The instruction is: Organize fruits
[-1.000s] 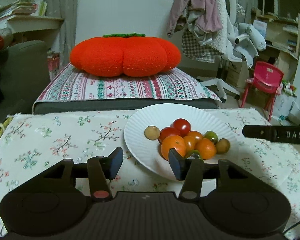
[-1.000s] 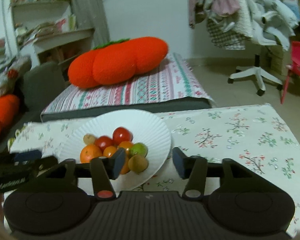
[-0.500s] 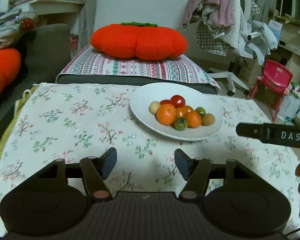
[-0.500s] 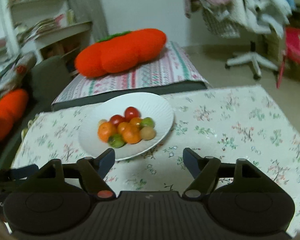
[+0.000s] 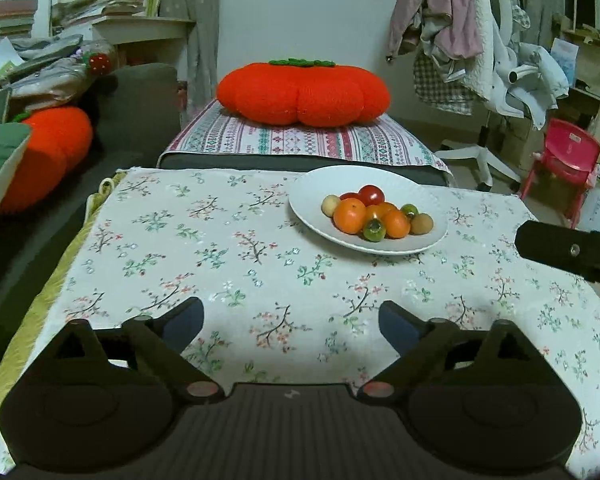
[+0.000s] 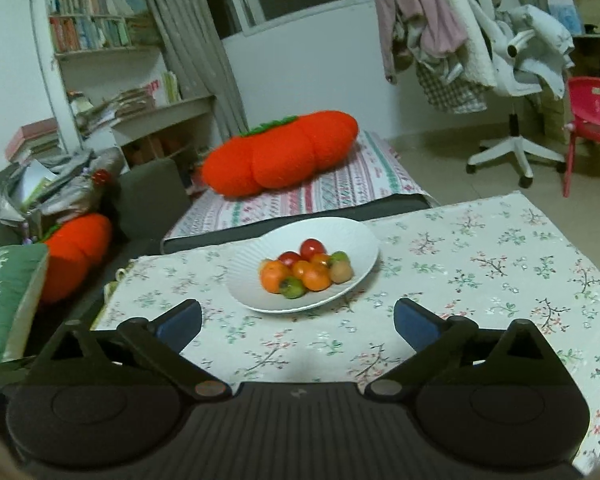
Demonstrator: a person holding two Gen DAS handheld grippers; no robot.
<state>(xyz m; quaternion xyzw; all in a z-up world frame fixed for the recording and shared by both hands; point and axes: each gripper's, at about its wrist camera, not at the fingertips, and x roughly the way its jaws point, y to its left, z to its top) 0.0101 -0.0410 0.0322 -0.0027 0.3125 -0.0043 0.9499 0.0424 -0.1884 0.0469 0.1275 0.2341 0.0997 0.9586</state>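
Left wrist view: the left gripper is seen low over the floral tablecloth, jaws opening wide with nothing between them. A white plate is set on the cloth near the far edge, and the fruits are piled together in its middle: oranges, red tomatoes, green and tan ones. From the right wrist, the right gripper is shown apart from the plate, jaws likewise opening and empty, with the fruits heaped just beyond. A big orange pumpkin cushion is seen on the striped mattress behind.
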